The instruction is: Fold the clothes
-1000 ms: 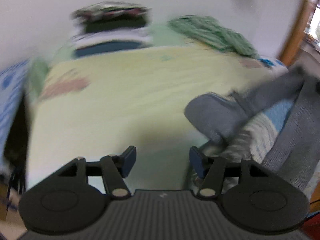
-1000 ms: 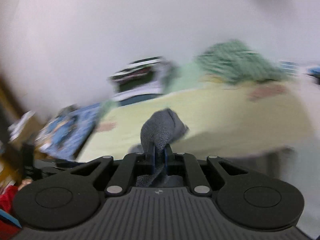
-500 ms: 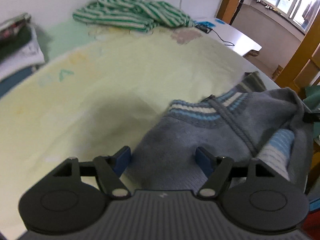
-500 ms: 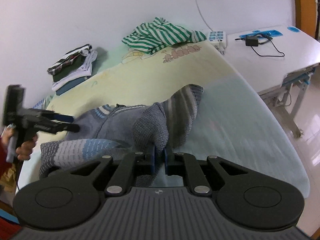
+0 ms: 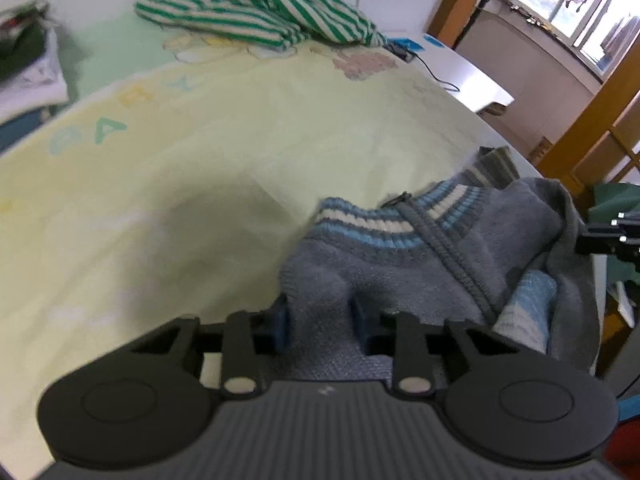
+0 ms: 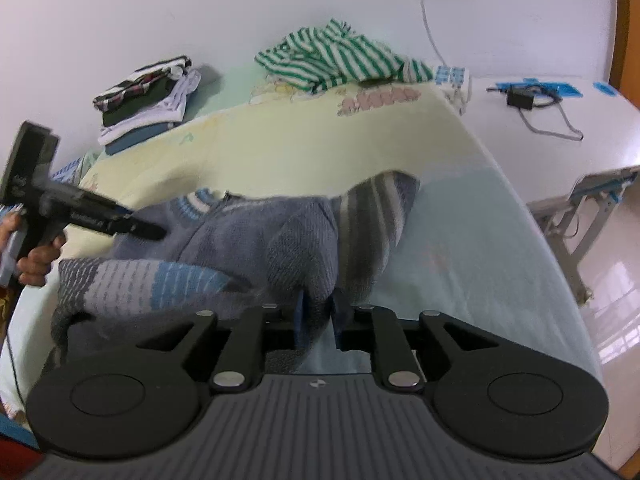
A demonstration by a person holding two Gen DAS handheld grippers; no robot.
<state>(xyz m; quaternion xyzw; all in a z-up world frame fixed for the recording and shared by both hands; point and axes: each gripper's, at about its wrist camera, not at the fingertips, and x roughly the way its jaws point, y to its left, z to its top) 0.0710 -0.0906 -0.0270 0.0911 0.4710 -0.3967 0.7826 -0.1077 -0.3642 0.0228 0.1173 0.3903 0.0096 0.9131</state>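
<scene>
Grey-blue sweater lay bunched at the near edge of the yellow bedsheet. Left gripper pinched its shoulder fabric; right gripper clamped a fold. Sheet beyond lay open up to striped shirt & folded stack.

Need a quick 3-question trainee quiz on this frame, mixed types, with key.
1. True or false: the right tongs are shut on the grey sweater.
2. Which garment lies unfolded at the far end of the bed? A) green striped top B) red towel C) black jeans
3. Fill in: the left tongs have sweater fabric ____ their fingers.

Key: 1 true; 2 A; 3 between
</scene>
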